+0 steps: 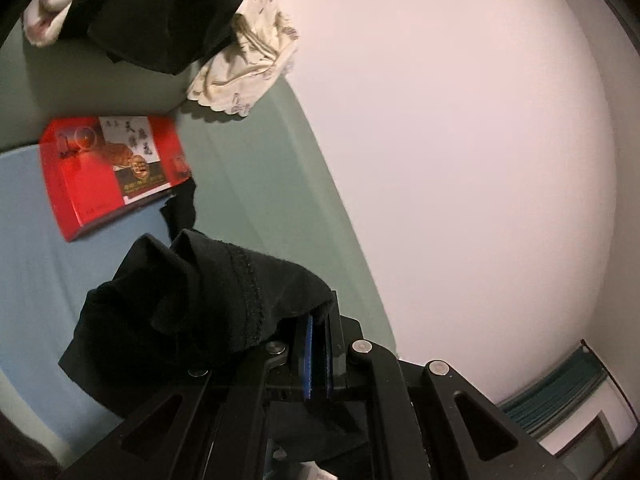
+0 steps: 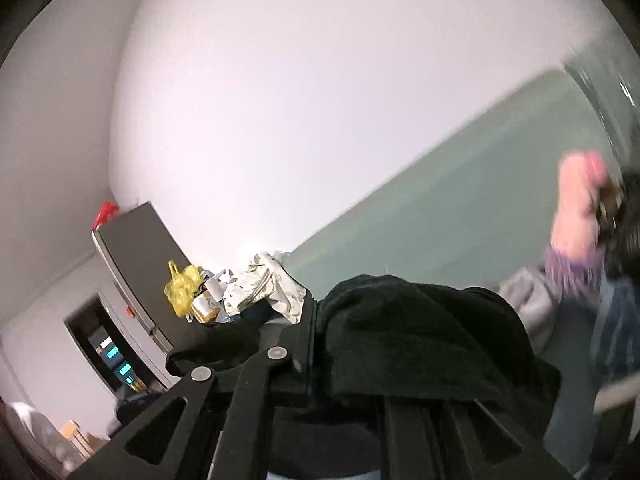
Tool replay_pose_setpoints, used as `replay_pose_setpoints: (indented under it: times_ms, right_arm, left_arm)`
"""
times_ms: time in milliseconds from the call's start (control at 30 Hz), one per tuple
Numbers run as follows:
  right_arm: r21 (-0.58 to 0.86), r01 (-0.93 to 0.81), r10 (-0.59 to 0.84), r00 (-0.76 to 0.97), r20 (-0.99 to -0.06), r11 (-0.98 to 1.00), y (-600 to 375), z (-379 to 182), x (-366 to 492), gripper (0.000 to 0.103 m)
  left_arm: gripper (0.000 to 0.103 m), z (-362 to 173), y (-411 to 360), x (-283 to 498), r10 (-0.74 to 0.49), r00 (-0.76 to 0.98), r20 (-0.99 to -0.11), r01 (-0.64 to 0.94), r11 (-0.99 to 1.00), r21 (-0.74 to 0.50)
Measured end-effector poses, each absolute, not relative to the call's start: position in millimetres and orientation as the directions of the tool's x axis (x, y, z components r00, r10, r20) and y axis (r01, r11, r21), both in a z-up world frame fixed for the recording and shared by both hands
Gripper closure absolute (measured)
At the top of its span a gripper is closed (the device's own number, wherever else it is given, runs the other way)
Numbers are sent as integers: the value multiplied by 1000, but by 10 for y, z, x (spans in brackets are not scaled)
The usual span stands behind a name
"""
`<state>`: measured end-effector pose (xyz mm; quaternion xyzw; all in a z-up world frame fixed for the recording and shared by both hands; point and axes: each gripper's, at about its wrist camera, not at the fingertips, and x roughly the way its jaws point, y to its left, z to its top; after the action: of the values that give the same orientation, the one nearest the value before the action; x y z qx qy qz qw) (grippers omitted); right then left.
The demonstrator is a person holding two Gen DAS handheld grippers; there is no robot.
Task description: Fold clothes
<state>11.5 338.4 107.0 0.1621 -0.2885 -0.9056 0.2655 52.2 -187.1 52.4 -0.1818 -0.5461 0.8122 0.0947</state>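
My left gripper [image 1: 318,320] is shut on a black garment [image 1: 180,300] with a stitched hem, which bunches over the jaws and hangs to the left above the blue sheet [image 1: 32,220]. My right gripper [image 2: 316,312] is shut on the black garment [image 2: 420,328], which drapes over the right finger and hides it. Both grippers are raised and tilted, facing the white wall. The person's hand [image 2: 580,208] shows blurred at the right edge of the right wrist view.
A red box [image 1: 108,172] lies on the bed. A floral cream cloth [image 1: 252,52] and a black garment [image 1: 160,8] lie on the green pillow [image 1: 100,88]. In the right wrist view, a grey cabinet [image 2: 136,264], a yellow bag [image 2: 182,288] and crumpled cloth [image 2: 264,284].
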Motion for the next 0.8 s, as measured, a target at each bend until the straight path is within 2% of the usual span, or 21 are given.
replay_pose_setpoints:
  times_ms: [33,100,233,300,400,467,567,633,700,800]
  right_arm:
    - [590,398,-575,-806,-142,-703,3354,1141,139,93]
    - [605,364,-584,-784,-212,-708,3276,999,-112,93]
    - [571,321,-552,-781,-293,-756,3136,815,-508,93]
    - [565,348,-565,-781,-268,-748,3060,848,-529,93]
    - [517,405,-580,-780,-236,-754,3003,944,-354,93]
    - [523,411,-605,-746,-277,-747,3018,847,-319,93]
    - [504,393,-614,-674,-411,-769,2875,369,-222,93]
    - [512,344,-605,-596,-528,-787,2745,-111,-102,93]
    - [562,249,-609,-439,-661,-789,2672,-751,29,93]
    - [592,87,-596,-210,-775,-801,2596,-1688,338,93]
  left_arm:
    - [99,520,-1912,477,355,-909,-217,70,-385,-920]
    - [99,477,-2011,328,356,-900,-252,105,-383,-918]
    - [99,525,-2097,148,308,-930,-201,57,-420,-906]
    - [99,576,-2095,208,275,-947,-165,20,-464,-886]
    - [99,429,-2177,278,289,-944,-158,15,-442,-897]
    - [99,158,-2253,306,290,-931,-220,75,-437,-896]
    - [99,-433,-2321,392,276,-889,-366,214,-457,-863]
    - [99,-875,-2335,572,258,-851,-457,310,-455,-835]
    - [99,-1426,-2379,793,261,-788,-558,430,-416,-801]
    - [99,-2167,-2490,1144,257,-661,-705,623,-336,-707]
